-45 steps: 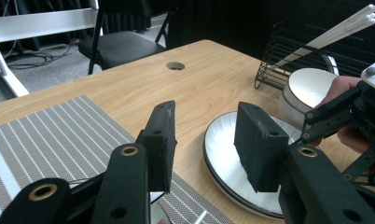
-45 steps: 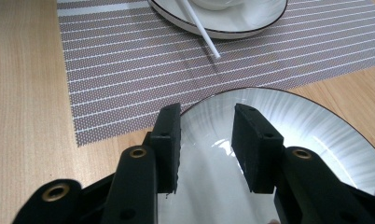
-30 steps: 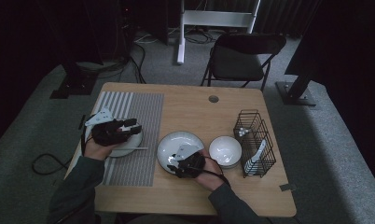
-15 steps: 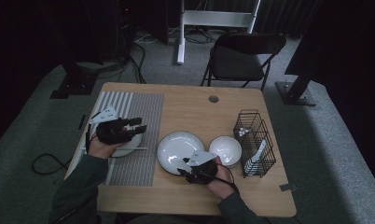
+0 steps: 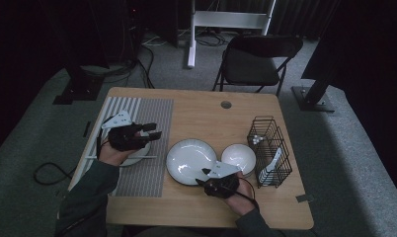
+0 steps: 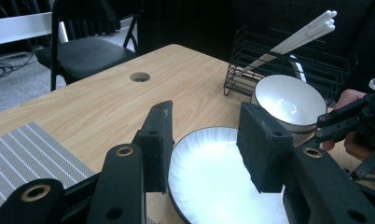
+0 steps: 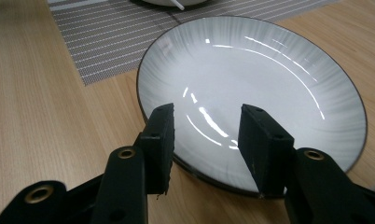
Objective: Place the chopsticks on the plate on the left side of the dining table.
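1. Since the earlier frame, the right hand-held gripper had slid from over the large plate to its near rim.
2. Its jaws stood spread and empty at that rim.
3. The plate lay on the surface, with the striped mat on one side and the small bowl on the other.
4. The left hand-held gripper hovered spread over the mat beside the plate, holding nothing.
5. This looked like the approach; next, the right jaws would need to straddle the rim and close.
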The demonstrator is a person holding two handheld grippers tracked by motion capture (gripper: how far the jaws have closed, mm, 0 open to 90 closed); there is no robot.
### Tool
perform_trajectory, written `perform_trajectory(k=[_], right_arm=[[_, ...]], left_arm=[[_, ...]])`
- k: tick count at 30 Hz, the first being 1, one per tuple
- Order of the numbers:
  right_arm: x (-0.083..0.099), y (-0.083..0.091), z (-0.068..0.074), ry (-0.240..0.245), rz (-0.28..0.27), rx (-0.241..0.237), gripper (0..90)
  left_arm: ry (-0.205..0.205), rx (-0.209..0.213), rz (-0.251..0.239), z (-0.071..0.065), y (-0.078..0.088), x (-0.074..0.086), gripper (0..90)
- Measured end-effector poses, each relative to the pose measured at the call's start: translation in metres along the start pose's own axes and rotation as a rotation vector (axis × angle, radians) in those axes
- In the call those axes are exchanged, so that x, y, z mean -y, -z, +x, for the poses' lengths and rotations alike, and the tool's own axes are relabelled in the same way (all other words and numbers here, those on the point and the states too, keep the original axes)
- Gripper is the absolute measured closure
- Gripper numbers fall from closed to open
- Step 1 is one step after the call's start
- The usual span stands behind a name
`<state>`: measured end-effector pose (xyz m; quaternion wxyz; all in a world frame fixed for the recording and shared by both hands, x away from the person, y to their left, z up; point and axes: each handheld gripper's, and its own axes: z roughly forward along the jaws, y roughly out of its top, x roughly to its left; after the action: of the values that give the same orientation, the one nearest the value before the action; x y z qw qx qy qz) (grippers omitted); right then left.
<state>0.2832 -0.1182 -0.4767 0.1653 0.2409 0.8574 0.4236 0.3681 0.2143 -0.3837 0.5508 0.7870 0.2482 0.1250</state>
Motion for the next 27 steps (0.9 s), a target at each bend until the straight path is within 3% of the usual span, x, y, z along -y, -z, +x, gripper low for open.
perform_trajectory(k=[12,27], right_arm=[[0.015,0.017,-0.007,-0.027,-0.006,0.032,55.4],[0.03,0.015,-0.007,-0.055,-0.013,0.021,54.7]], left_arm=[[-0.023,0.02,-0.003,-0.006,-0.009,-0.01,56.4],[-0.043,0.055,-0.009,-0.016,-0.028,-0.021,56.2]])
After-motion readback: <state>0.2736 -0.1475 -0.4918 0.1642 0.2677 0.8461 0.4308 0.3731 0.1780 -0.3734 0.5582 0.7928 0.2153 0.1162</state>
